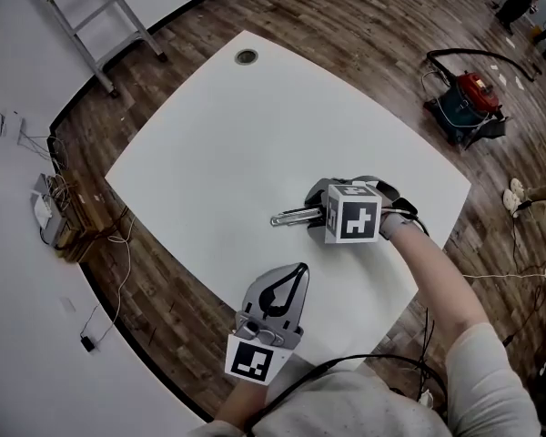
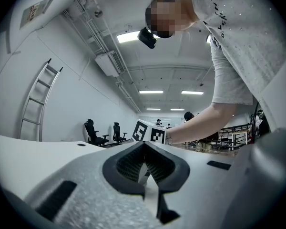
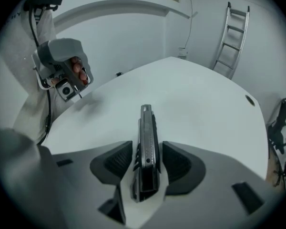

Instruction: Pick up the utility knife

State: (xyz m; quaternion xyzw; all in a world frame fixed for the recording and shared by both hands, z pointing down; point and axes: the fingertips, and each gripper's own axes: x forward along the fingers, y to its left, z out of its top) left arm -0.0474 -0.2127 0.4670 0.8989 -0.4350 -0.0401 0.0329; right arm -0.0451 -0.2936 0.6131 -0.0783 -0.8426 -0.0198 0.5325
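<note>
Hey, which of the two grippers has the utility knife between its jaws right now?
The right gripper: its open jaws straddle the utility knife lying on the white table. The left gripper has its jaws together with nothing between.

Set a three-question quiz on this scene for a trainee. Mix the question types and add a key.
1. True or false: the grey metal utility knife lies between the right gripper's open jaws, with a gap on each side.
2. What does the knife rest on? A) the wooden floor B) the white table C) a ladder rung
3. Fill in: the left gripper is empty and its jaws are ___.
Key: 1 true; 2 B; 3 shut.
</note>
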